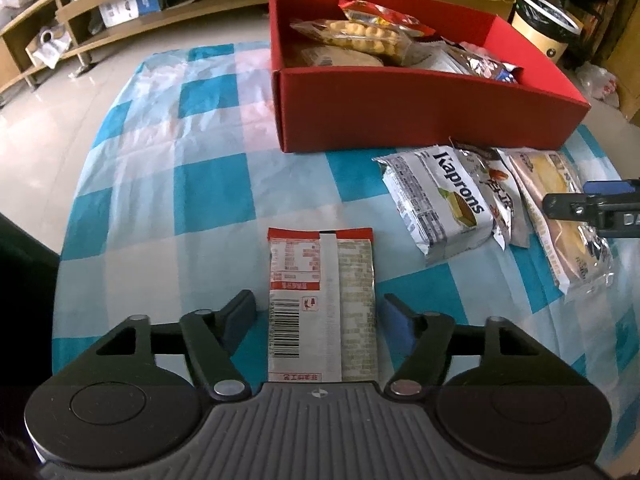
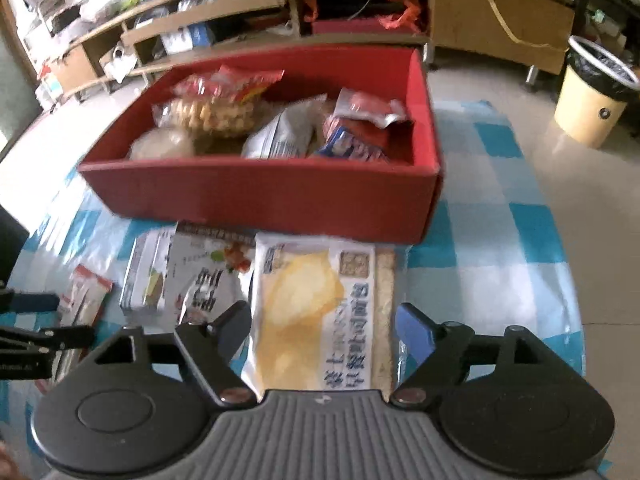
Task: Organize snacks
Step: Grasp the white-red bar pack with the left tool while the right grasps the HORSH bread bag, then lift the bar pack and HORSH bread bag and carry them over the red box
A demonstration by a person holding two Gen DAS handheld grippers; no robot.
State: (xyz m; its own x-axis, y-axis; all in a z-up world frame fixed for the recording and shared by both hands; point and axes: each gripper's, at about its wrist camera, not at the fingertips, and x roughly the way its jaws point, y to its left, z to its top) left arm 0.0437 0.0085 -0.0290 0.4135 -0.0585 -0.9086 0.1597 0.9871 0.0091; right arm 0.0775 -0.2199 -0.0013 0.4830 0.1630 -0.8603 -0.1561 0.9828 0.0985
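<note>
Clearly both grippers are lined up for a pick, each with a packet lying lengthwise between its spread fingers so a squeeze would catch it across its narrow width. Under the left gripper [image 1: 318,312] a red-and-white packet [image 1: 322,304] lies flat on the cloth, barcode side up, with daylight between it and each pad, so the jaws stand wide and hold nothing. The right gripper [image 2: 322,324] is likewise spread around a yellow bread packet [image 2: 316,312]; its left pad looks to be right at the wrapper's edge, though the blur keeps me from saying whether it touches, and the right pad is apart from it. From the left camera, at about two o'clock from the red-and-white packet, lie the white wafer pack [image 1: 436,200] and a nut packet [image 1: 498,192] partly overlapping it, with the bread beyond them at three o'clock. These loose packets seem to sit just in front of the red box [image 1: 420,108] because they wait their turn to go in. That box stands at twelve to one o'clock on the blue checked tablecloth [image 1: 160,184], already heaped with snack bags [image 1: 360,36] toward its left end, so I judge the job well along. Wooden shelves [image 2: 192,20] and a lined bin [image 2: 596,92] stand on the floor behind.
</note>
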